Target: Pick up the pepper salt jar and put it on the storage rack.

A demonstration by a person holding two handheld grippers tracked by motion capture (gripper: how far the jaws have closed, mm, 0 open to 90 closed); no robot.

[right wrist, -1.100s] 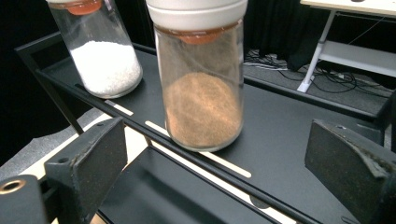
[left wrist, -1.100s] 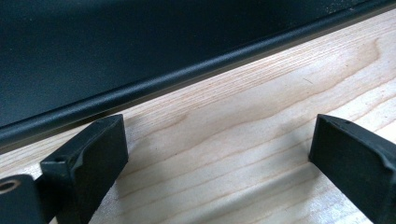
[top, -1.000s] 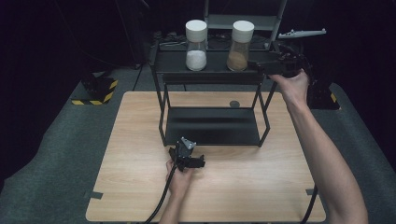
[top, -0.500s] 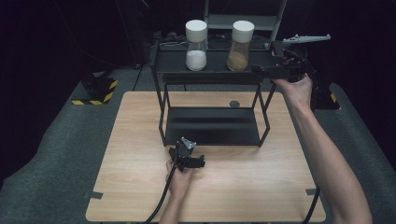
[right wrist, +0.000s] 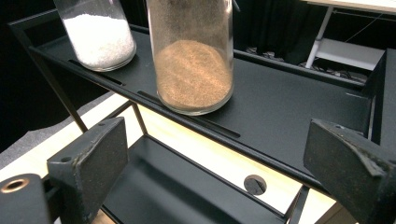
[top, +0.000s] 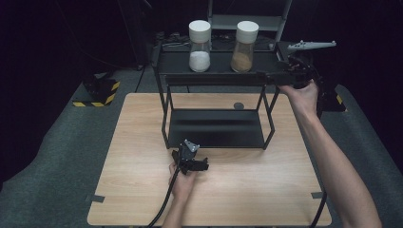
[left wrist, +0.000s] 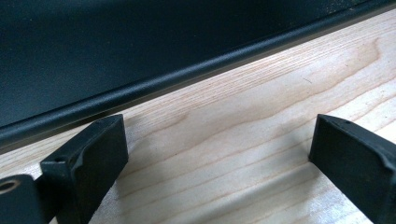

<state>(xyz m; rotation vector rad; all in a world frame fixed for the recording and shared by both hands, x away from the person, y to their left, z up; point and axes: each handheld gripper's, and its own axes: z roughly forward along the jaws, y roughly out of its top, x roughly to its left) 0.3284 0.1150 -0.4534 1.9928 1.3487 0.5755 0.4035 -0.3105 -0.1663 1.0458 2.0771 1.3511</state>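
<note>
I am easing my released right claw (right wrist: 215,154) nearer the brown-powder glass jar (right wrist: 192,60) at twelve o'clock, lining up a grab.

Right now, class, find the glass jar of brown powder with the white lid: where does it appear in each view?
High view: the glass jar of brown powder stands on the black metal rack's top shelf, right of the jar of white grains.
Left gripper view: not in it.
Right gripper view: top centre, lid cut off.
Shared landmark: the rack's top shelf.
</note>
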